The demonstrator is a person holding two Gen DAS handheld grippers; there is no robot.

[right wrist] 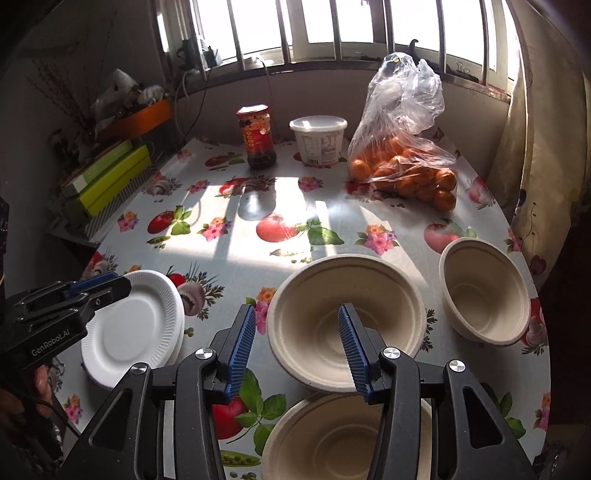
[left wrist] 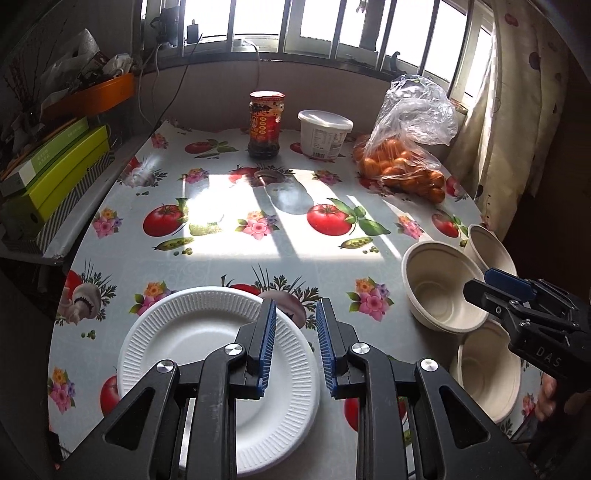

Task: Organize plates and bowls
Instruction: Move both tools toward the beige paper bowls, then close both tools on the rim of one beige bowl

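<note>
Holding oranges, bag; bowls hold nothing.

Sunlight fell through the barred window before me, striping my flower-printed tabletop; a pale curtain hung rightward.

a home dining corner: a table under a fruit-and-flower oilcloth sits by a barred window with a curtain, holding a sauce jar, tub, bagged oranges and paper plates and bowls.
</note>
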